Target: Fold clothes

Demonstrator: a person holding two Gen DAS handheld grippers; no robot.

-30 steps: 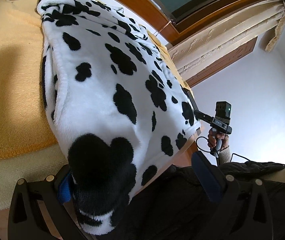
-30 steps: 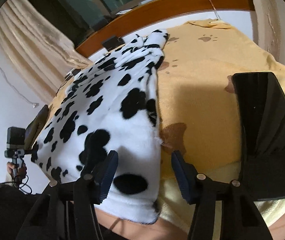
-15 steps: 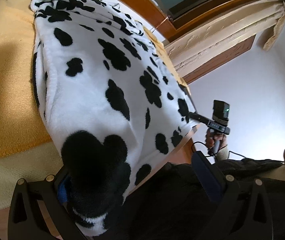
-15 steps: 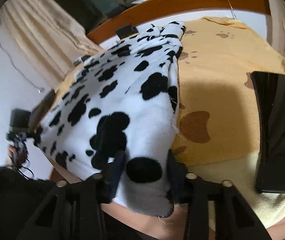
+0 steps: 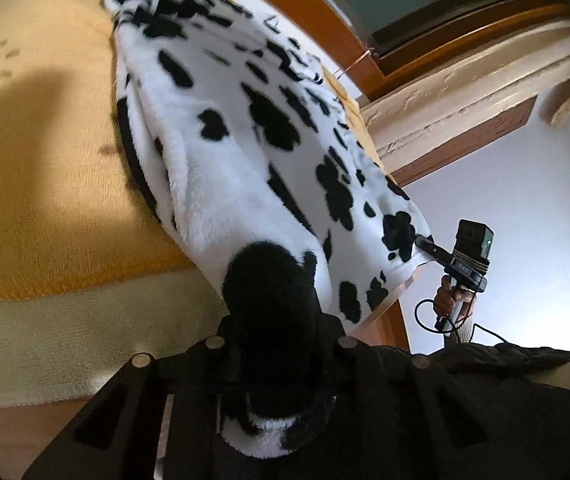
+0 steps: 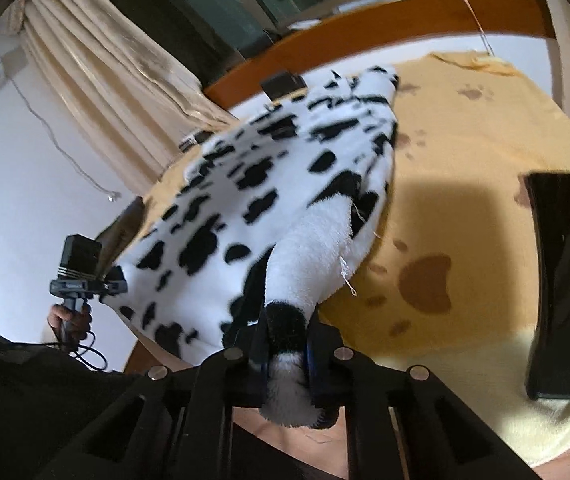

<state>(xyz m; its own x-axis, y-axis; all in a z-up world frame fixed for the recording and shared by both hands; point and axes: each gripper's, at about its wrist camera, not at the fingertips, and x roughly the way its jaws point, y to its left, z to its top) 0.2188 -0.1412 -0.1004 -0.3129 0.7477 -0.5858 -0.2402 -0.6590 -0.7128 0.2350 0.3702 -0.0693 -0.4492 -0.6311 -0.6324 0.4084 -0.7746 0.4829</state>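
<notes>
A fluffy white garment with black cow spots (image 5: 253, 136) lies on a yellow paw-print blanket (image 5: 37, 160) over the table. My left gripper (image 5: 277, 344) is shut on the garment's near corner, a black patch bunched between its jaws. My right gripper (image 6: 285, 344) is shut on the other near corner, white fleece with a black tip, lifted off the blanket. The garment (image 6: 269, 184) stretches away from both grippers toward the window. Each gripper also shows in the other's view, the right gripper (image 5: 429, 244) and the left gripper (image 6: 115, 280), each at a garment edge.
A black glossy tablet-like slab (image 6: 565, 280) lies on the blanket at the right. A small dark box (image 6: 283, 82) sits at the garment's far end by the wooden window frame (image 6: 365, 36). Curtains (image 6: 117, 92) hang at the left. The person's dark clothing fills the near edge.
Both grippers closed on the garment's near corners: the right first, the left within the last half second. The near edge is now lifted and pulled taut.
</notes>
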